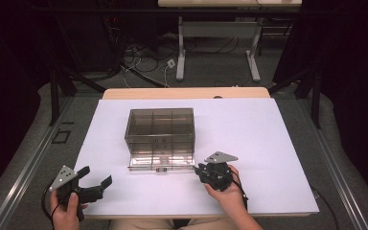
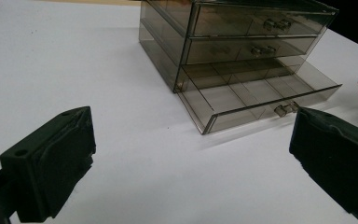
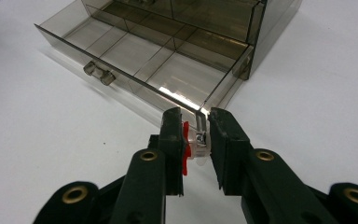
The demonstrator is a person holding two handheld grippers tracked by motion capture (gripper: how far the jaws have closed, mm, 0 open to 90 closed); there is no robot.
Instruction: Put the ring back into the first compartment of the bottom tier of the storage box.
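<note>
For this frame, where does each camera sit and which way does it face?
High view: above the person's side, looking forward and down on the white table; both hands, left tool and right tool enter from below.
Left gripper view: rides the left tool, jaws wide apart, facing the drawer box and its pulled-out bottom drawer.
Right gripper view: rides the right tool, shut on a small red and clear part at the drawer's corner.
All share the drawer box.

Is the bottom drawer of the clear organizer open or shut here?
Open. The bottom drawer is pulled out past the organizer front, its empty compartments exposed; the two drawers above sit flush.
</note>
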